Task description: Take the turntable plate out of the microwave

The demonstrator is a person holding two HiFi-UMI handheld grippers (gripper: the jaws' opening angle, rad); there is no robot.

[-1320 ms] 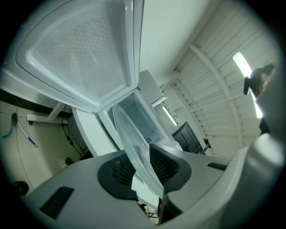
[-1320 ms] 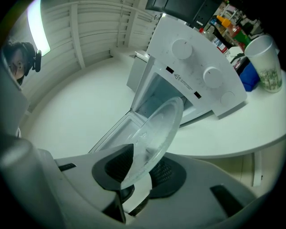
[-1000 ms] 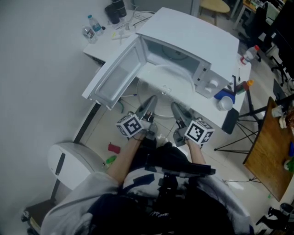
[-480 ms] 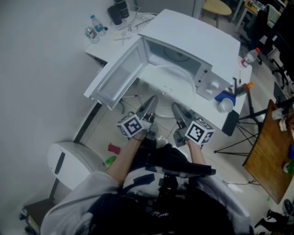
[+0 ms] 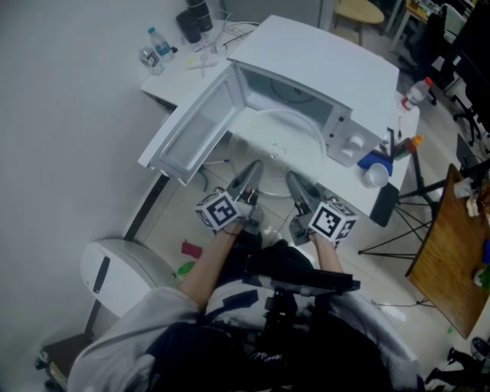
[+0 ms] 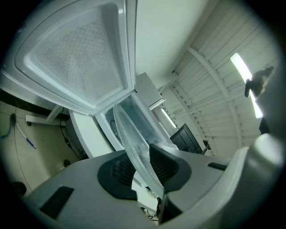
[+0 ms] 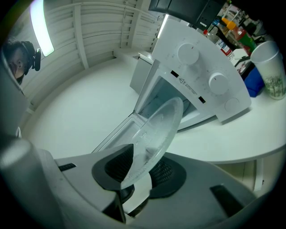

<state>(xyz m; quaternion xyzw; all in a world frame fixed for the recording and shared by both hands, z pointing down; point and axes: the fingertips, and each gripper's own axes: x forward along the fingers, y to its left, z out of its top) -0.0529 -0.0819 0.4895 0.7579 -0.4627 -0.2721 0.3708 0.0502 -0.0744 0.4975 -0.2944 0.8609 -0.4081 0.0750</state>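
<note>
Half done, probably: pinching the near rim of the turntable plate (image 5: 277,142) in the left gripper (image 5: 251,167) and the right gripper (image 5: 294,179), holding it just ahead of both at the mouth of the open microwave (image 5: 321,61), pulling clear and putting down not yet done.

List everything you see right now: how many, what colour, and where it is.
microwave: one, white, on the table, door swung open
table: one, white, under the microwave
turntable plate: one, clear glass, in front of the microwave's opening
water bottle: one, clear with blue, table's far corner
container: one, blue, right of the microwave
cup: one, whitish, beside the container
stool: one, tan, beyond the table
left gripper: grey, shut on the plate's near rim
right gripper: grey, shut on the same rim
</note>
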